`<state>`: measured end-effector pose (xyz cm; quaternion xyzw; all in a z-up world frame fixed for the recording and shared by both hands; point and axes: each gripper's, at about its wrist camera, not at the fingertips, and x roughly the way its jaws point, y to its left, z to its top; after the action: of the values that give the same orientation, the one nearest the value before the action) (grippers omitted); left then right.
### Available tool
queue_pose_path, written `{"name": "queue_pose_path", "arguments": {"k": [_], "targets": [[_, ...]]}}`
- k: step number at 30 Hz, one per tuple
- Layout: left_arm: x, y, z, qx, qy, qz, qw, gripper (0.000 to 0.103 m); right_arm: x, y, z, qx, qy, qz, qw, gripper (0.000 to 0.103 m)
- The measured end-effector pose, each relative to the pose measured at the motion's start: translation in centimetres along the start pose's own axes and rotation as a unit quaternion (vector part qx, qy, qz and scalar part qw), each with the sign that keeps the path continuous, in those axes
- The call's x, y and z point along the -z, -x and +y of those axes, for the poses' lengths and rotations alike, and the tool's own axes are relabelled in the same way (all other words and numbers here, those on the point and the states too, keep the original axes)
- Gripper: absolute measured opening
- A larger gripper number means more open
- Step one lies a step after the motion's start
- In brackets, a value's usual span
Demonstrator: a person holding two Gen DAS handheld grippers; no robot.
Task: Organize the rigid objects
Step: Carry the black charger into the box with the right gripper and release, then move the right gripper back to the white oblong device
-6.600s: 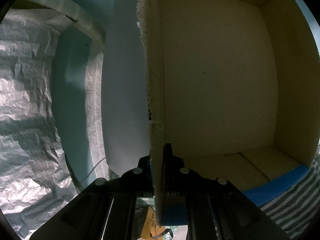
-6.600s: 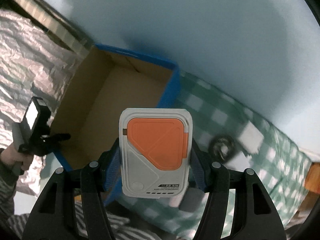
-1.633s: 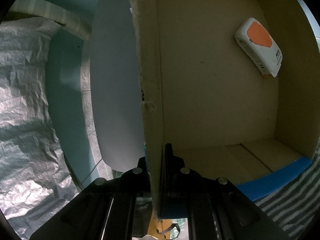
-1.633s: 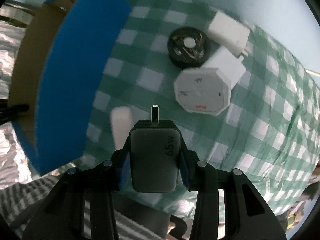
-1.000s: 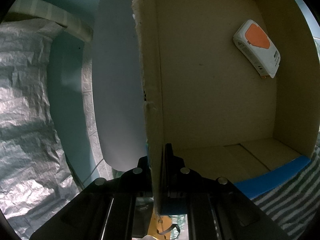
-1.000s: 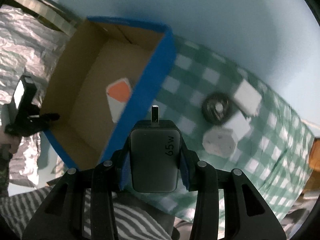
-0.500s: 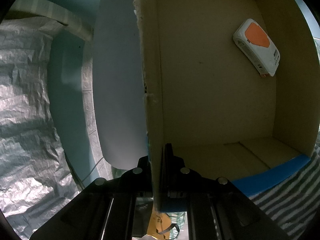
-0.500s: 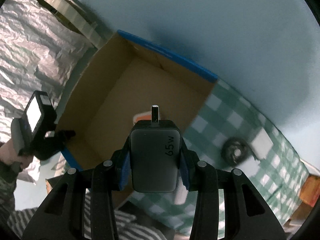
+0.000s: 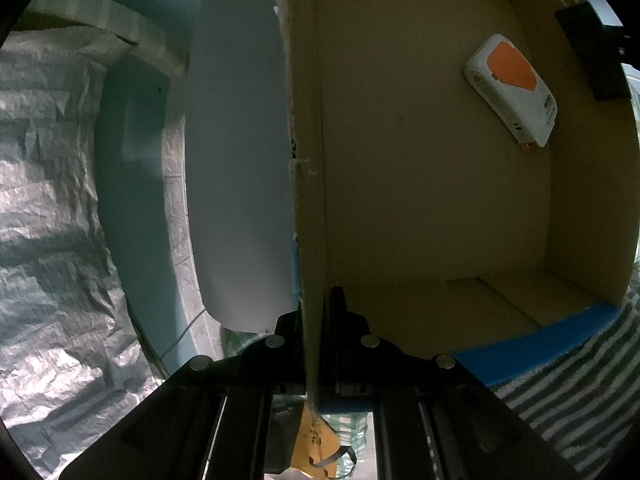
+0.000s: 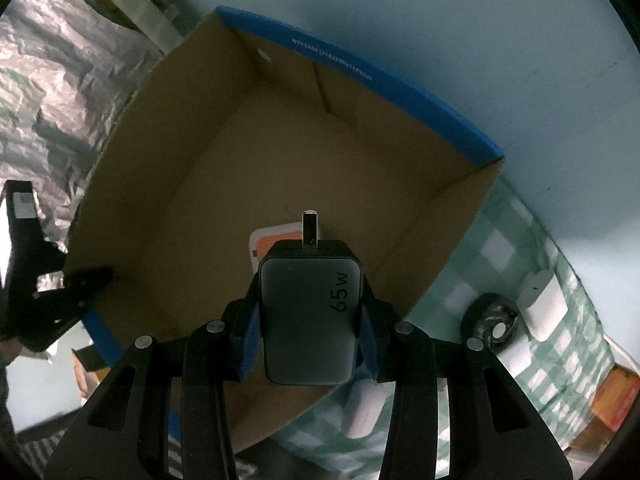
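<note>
The cardboard box stands at the left end of the checked tablecloth. Inside it, a power bank lies on the floor against the right wall. The left gripper pinches the box's left wall, one finger inside, one outside. The right gripper holds a 65W charger over the box's near right part, its plug pointing away. To the right of the box, on the cloth, a round disc lies touching a white adapter.

We see a dark grey 65W charger, plug pin forward, above the open cardboard box. An orange-and-white power bank lies inside.
</note>
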<state>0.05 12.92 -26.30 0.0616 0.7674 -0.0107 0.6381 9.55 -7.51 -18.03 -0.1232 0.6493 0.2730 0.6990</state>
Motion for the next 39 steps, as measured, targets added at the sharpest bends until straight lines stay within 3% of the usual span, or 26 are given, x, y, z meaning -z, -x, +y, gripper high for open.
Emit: {"name": "queue_pose_path", "arguments": {"k": [9, 20, 26, 39], "targets": [[0.2, -0.2, 0.1, -0.001, -0.001, 0.000, 1.0000, 0.008, -0.2, -1.3, 0.0, 0.011, -0.010, 0.003, 1.000, 0.041], [-0.1, 0.2, -0.1, -0.004, -0.002, -0.002, 1.0000, 0.008, 1.0, 2.2, -1.1, -0.015, -0.033, -0.038, 0.999, 0.041], [-0.1, 0.2, -0.1, -0.005, -0.002, -0.002, 1.0000, 0.008, 2.6, 4.4, -1.1, -0.025, -0.030, -0.052, 0.998, 0.049], [-0.1, 0.6, -0.3, -0.008, -0.004, -0.003, 1.0000, 0.008, 5.8, 8.0, -2.9, -0.013, -0.048, -0.067, 0.996, 0.049]]}}
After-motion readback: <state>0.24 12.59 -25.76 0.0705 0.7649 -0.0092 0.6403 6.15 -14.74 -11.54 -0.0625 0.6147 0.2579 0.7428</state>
